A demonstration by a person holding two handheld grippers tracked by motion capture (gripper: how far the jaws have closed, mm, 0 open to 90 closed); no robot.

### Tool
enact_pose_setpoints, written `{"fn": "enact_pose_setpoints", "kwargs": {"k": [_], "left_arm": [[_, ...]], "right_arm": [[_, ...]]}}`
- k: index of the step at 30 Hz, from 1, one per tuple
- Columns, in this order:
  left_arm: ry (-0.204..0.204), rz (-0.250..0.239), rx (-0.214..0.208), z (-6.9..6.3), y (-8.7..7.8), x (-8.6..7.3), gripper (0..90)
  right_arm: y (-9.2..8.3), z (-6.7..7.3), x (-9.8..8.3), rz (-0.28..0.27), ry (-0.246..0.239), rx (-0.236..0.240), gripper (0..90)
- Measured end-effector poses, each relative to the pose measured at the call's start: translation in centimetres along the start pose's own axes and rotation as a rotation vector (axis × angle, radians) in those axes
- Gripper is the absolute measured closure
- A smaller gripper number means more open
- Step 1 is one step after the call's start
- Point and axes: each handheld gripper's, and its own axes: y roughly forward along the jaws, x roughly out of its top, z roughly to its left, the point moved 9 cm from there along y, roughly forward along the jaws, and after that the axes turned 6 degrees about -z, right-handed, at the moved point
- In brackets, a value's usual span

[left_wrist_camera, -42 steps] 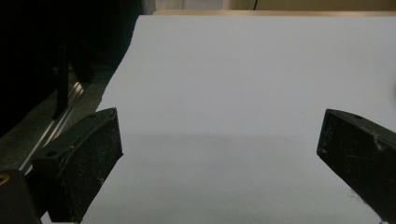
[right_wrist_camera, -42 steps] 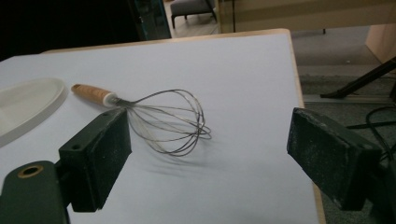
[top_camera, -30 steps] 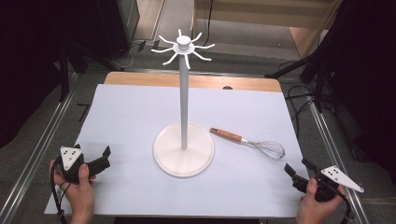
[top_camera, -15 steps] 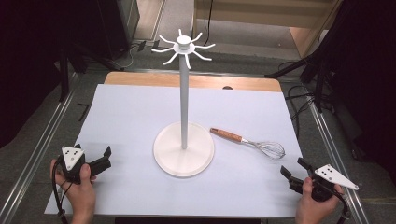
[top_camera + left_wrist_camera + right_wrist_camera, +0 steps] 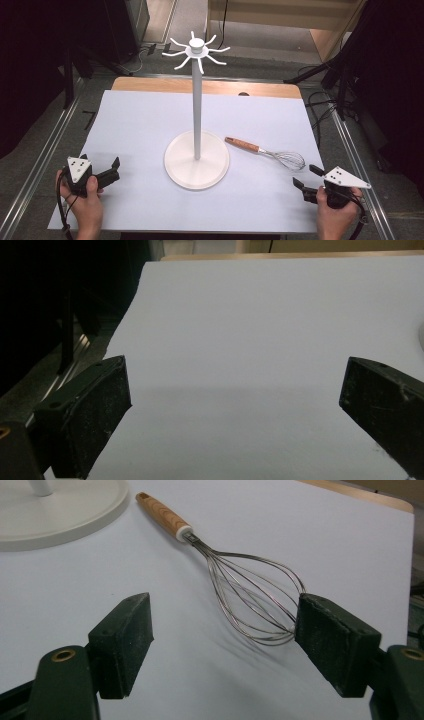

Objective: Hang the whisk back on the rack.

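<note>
1. Whisk flat on the white table cover, at about 4 o'clock from the stand and just beside its round base; not touching, as far as can be told.
2. Long axis from 10 o'clock (wooden handle, near the base) to 4 o'clock (wire loops, toward the right edge).
3. Right gripper at 5 o'clock on the table, jaws wide apart and empty; wire loops just ahead, between the jaw lines in the right gripper view. Clearly the nearer hand.
4. Left gripper at 8 o'clock, jaws spread, nothing between them; well apart from the whisk.
5. No brand, label or legible writing.
</note>
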Motion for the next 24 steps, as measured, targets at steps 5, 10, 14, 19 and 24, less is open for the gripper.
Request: {"fn": "enact_pose_setpoints", "kwargs": {"k": [5,10,14,19,24], "left_arm": [[0.000,0.001,-0.002,-0.1,0.0,0.0,0.6],[-0.005,0.001,-0.008,0.0,0.1,0.0,0.6],[-0.007,0.003,-0.013,-0.1,0.1,0.0,0.6],[-0.005,0.004,-0.018,-0.1,0.1,0.0,0.5],[-0.003,0.011,-0.022,-0.1,0.1,-0.1,0.5]], "right_arm": [[0.5,0.3,0.9,0.016,-0.045,0.014,25.2],[1.3,0.7,1.4,0.069,-0.094,0.072,25.8],[1.6,0.9,1.8,0.104,-0.129,0.084,27.9],[2.0,1.1,2.8,0.110,-0.155,0.102,29.1],[2.7,0.9,3.7,0.126,-0.191,0.114,29.3]]}}
